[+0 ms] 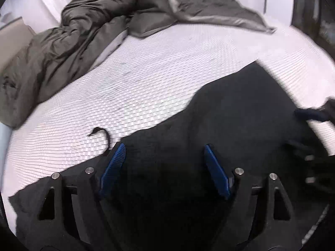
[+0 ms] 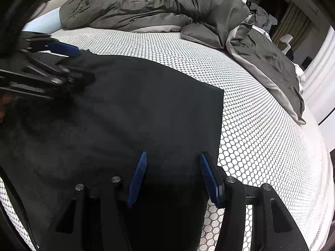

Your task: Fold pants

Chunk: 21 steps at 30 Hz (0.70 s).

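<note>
Two grippers are working over the black pants (image 2: 129, 104), which are lying spread on the patterned mattress (image 2: 261, 125), close to its near edge. The grey duvet (image 2: 146, 8) is pushed away to the far side, well apart from them.

I judge that the fold is only being prepared: both tools are taking position at the near part of the garment, and no layer seems lifted yet. The next move probably calls for pinching one layer of cloth with each tool and carrying it across evenly, so that the edges meet.

The left gripper (image 1: 164, 167) is pointing steeply down at the cloth near its left edge, where a drawstring (image 1: 102, 132) is curling out onto the mattress. Its jaws are standing wide, with the fabric below them, not pressed. The right gripper (image 2: 172, 177) is also tilting steeply down, at the right edge of the pants. Its jaws are standing about half open, the right finger just at the border of the cloth, and nothing is clamped.
</note>
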{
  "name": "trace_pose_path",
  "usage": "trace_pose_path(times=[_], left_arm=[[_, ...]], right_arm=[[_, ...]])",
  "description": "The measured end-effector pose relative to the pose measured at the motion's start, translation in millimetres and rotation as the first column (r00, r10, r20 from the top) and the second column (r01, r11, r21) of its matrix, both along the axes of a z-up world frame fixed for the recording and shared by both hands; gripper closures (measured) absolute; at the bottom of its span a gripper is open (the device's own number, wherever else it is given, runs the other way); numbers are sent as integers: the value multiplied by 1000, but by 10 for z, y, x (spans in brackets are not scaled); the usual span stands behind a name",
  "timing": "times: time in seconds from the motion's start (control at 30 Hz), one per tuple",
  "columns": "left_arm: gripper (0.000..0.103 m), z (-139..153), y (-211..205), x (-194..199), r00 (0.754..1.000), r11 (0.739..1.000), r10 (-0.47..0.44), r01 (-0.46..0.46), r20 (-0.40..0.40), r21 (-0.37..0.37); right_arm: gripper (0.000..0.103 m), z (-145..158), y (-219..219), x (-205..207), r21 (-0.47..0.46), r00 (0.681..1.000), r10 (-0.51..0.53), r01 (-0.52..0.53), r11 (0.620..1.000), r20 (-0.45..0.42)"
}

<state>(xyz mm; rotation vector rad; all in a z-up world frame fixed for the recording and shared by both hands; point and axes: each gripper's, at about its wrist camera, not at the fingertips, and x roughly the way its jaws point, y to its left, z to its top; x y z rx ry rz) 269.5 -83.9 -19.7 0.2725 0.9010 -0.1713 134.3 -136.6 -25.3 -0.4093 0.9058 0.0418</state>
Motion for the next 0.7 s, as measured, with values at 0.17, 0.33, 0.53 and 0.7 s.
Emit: trace_pose_path(times=[0.17,0.33,0.53,0.7], left_arm=[[20,-78,137,67,999,999,32,-32,-3,-21],[23,71,84,-36,1000,999,16,-15,24,-31],[23,172,-113,41,998,999,-33,34,49,-24],[23,-67,122,265,998,992,40,-45,-53,-114]], right_arm=[[49,-22,-30,-1,-6,1000,18,-18,1000,4],[48,10,-21,-47,0,1000,25,-25,1000,3],[48,330,-20,114,187,998,63,-67,980,28],[49,47,89,657,171,998,16,-5,985,-66]])
